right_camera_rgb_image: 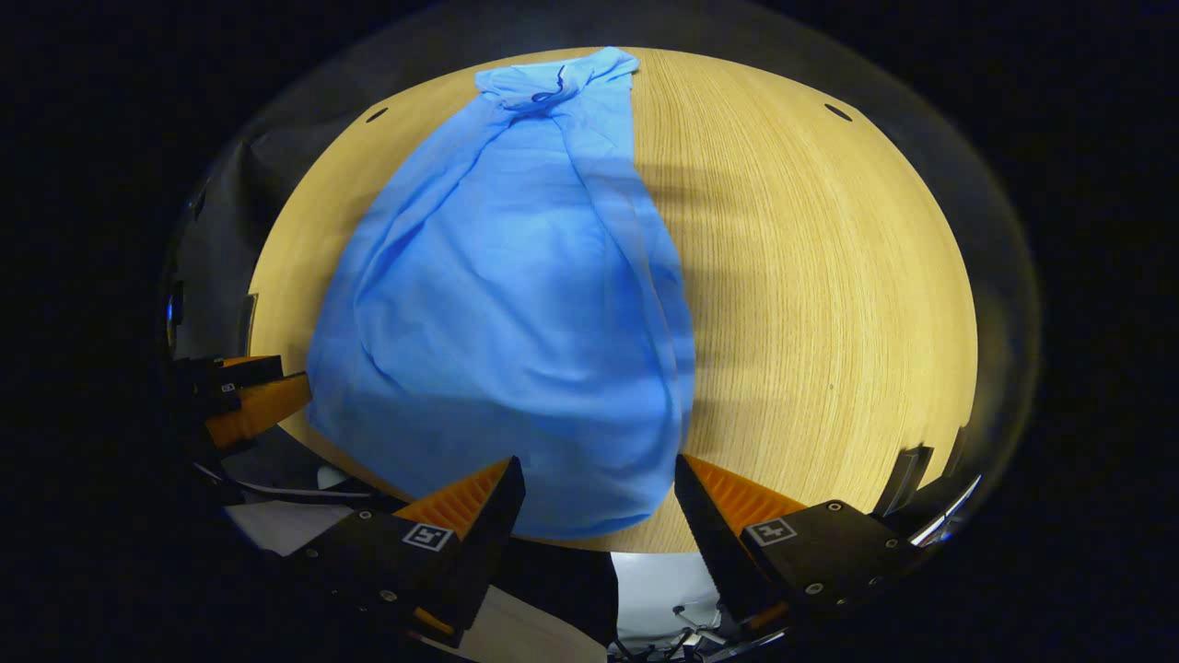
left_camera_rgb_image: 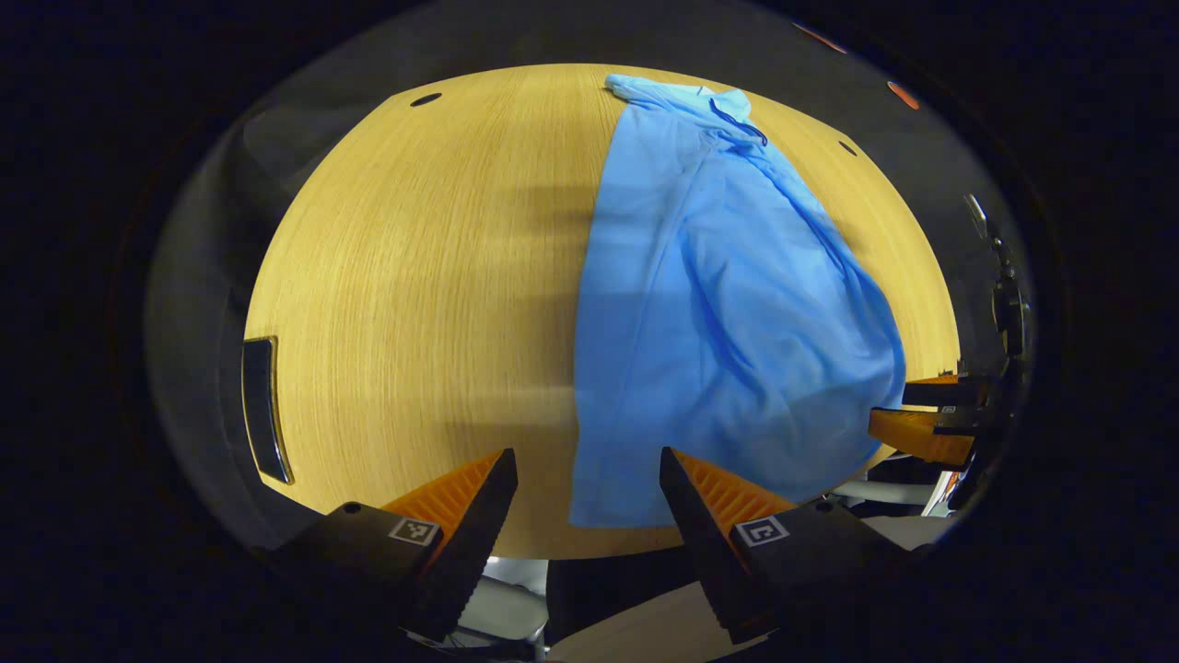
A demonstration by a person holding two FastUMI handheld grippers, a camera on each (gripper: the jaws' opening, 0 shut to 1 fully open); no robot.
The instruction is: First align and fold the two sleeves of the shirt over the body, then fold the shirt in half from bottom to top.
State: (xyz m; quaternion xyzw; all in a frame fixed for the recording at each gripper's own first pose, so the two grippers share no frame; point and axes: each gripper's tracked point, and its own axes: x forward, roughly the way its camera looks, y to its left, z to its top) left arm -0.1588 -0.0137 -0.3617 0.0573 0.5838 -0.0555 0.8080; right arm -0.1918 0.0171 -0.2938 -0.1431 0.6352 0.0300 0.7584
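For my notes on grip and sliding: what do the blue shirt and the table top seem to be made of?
The blue shirt looks like thin, soft woven or knit cloth with a matte finish: it drapes in loose folds and wrinkles; the fibre cannot be told. The table top looks like light wood or wood-look laminate, smooth, slightly satin: fine parallel grain lines run across it.

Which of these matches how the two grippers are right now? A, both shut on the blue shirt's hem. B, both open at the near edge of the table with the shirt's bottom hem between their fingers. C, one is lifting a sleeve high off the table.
B: the left gripper and the right gripper each have their fingers spread, with the bottom hem of the blue shirt between them, lying on the wooden table.
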